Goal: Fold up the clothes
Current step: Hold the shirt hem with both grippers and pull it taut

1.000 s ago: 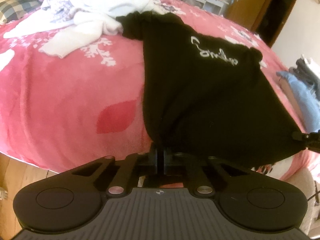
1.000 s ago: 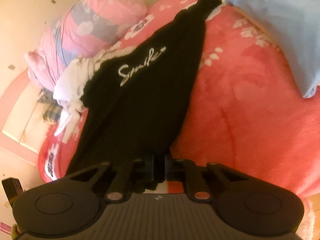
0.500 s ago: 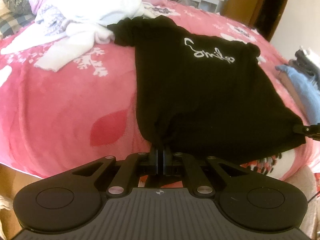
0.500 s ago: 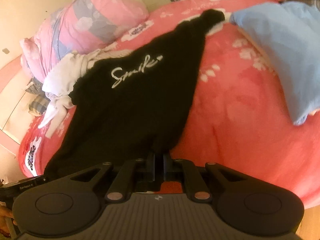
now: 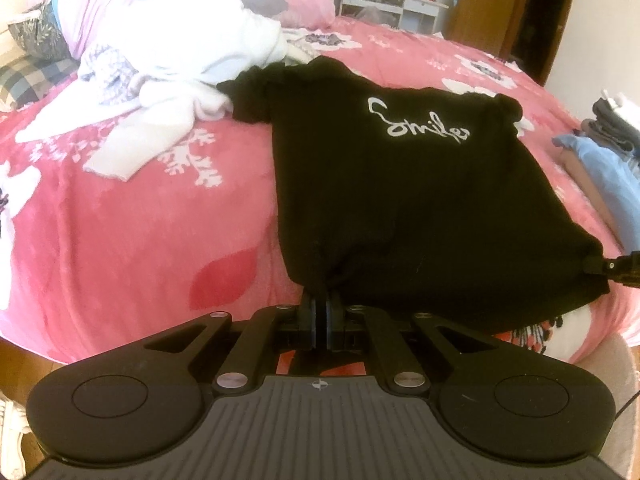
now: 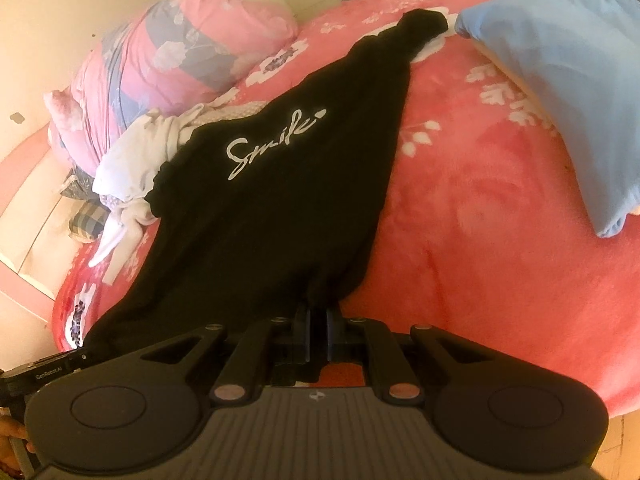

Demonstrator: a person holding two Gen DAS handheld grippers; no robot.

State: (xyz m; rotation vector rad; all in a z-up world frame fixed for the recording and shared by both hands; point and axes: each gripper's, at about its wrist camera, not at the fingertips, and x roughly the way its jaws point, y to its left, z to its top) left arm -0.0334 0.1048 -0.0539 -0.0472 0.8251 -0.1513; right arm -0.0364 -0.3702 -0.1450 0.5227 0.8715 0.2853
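Note:
A black T-shirt (image 5: 400, 184) with white "Smile" script lies spread on the pink flowered bedspread (image 5: 120, 220), its hem stretched between both grippers. My left gripper (image 5: 320, 304) is shut on the near left corner of the hem. The right gripper (image 5: 600, 266) shows at the far right edge, pinching the other corner. In the right wrist view the black T-shirt (image 6: 272, 200) runs away toward a far sleeve, and my right gripper (image 6: 318, 312) is shut on its hem. The left gripper (image 6: 48, 368) is at the lower left edge there.
A heap of white clothes (image 5: 180, 80) lies behind the shirt's left sleeve, with pink flowered bedding (image 6: 180, 52) beyond. A light blue garment (image 6: 560, 80) lies on the bed to the right. White shelves (image 5: 392, 4) and a wooden door (image 5: 492, 4) stand behind the bed.
The shirt has been pulled toward the near bed edge and spread flatter and wider between the grippers. The left view has tilted up, showing more of the far room.

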